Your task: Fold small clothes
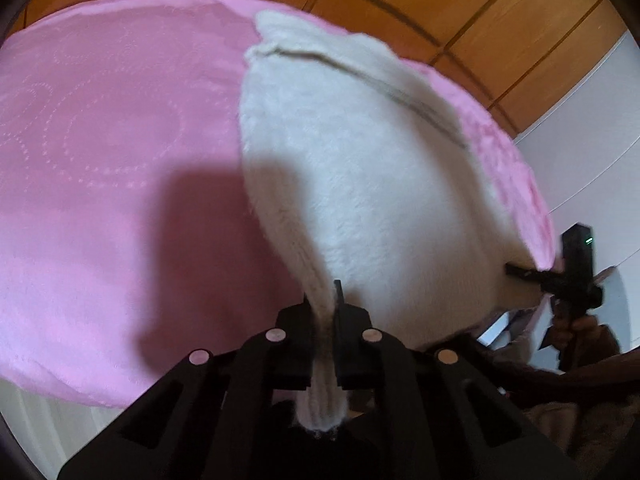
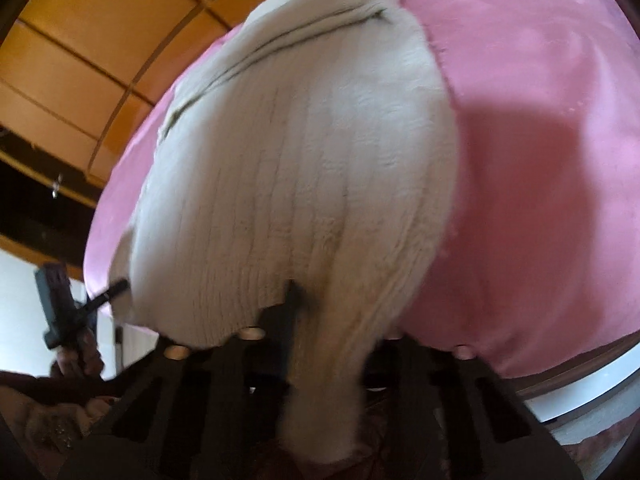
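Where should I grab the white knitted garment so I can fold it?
Take the white knitted garment by the two corners of its ribbed near edge, coming from the near side of the pink blanket. That edge overhangs towards you, and the rest lies flat, ready to fold away.

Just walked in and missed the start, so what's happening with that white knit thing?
A person is folding a small white knit garment laid on a pink blanket. Each hand holds a gripper: the left gripper and the right gripper both have their jaws shut on the garment's near edge, one at each corner. The far part of the garment lies on the blanket; no fold shows yet.
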A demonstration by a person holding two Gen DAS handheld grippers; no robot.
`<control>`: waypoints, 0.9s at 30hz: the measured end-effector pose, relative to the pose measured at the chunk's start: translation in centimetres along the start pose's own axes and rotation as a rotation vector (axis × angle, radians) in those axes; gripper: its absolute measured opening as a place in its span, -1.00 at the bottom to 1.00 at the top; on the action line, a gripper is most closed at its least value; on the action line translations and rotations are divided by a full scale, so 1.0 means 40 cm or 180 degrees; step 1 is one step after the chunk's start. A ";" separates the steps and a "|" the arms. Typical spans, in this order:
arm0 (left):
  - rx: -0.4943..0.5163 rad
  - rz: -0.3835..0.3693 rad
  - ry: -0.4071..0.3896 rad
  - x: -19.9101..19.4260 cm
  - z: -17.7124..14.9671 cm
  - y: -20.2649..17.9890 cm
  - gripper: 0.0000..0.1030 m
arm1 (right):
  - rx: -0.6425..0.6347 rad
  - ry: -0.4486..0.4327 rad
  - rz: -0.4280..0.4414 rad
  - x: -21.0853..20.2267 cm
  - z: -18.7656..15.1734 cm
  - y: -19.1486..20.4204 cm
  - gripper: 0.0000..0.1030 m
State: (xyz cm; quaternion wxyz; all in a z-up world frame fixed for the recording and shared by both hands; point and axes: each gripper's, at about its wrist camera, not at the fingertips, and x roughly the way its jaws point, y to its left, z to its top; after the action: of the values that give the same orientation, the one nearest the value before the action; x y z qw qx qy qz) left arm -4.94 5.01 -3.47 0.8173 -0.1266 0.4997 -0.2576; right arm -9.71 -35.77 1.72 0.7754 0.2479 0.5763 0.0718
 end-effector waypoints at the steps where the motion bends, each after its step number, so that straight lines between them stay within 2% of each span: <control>1: 0.0011 -0.0041 -0.0036 -0.009 0.008 -0.004 -0.88 | -0.0026 -0.0024 0.0037 -0.002 0.007 0.010 -0.84; 4: -0.0028 -0.0249 -0.0212 -0.047 0.055 -0.012 -0.88 | -0.0137 -0.0245 0.0182 -0.032 0.044 0.052 -0.86; 8: -0.0135 -0.0483 -0.0465 -0.063 0.155 0.002 -0.88 | -0.0232 -0.0583 0.0288 -0.066 0.148 0.092 -0.86; 12: -0.0197 -0.0409 -0.0551 -0.016 0.262 0.023 -0.88 | -0.0188 -0.0741 0.0178 -0.049 0.262 0.090 -0.86; 17: -0.0446 -0.0359 -0.0460 0.084 0.383 0.063 -0.88 | 0.0096 -0.0724 -0.0033 0.019 0.374 0.033 -0.86; 19: -0.0486 -0.0262 -0.0484 0.109 0.420 0.069 -0.85 | 0.0186 -0.0727 -0.0077 0.032 0.393 0.011 -0.86; 20: -0.0488 -0.0249 -0.0457 0.125 0.442 0.068 -0.78 | 0.0240 -0.0719 -0.0083 0.038 0.405 0.000 -0.86; 21: -0.0515 -0.0220 -0.0453 0.130 0.450 0.071 -0.57 | 0.0305 -0.0709 -0.0063 0.043 0.414 -0.011 -0.86; 22: -0.0582 -0.0181 -0.0463 0.134 0.461 0.082 -0.38 | 0.0361 -0.0704 0.0024 0.046 0.422 -0.019 -0.74; 23: -0.0678 -0.0169 -0.0512 0.130 0.473 0.098 0.03 | 0.0399 -0.0691 0.0105 0.044 0.417 -0.030 -0.64; 24: -0.0746 -0.0180 -0.0575 0.122 0.476 0.109 0.23 | 0.0437 -0.0692 0.0167 0.040 0.419 -0.035 -0.21; 25: -0.0805 -0.0178 -0.0636 0.110 0.477 0.123 0.23 | 0.0471 -0.0721 0.0212 0.031 0.417 -0.036 0.52; 26: -0.0818 -0.0159 -0.0653 0.100 0.474 0.136 0.24 | 0.0525 -0.0804 0.0247 0.011 0.411 -0.039 0.78; 27: -0.0820 -0.0118 -0.0659 0.095 0.470 0.144 0.24 | 0.0556 -0.0895 0.0263 -0.006 0.405 -0.040 0.86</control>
State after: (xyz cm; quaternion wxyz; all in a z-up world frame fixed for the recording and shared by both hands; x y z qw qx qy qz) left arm 14.71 6.78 -0.18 0.8365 -0.2654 0.4392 -0.1919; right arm 4.98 -42.17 4.63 0.8203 0.3454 0.4555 0.0179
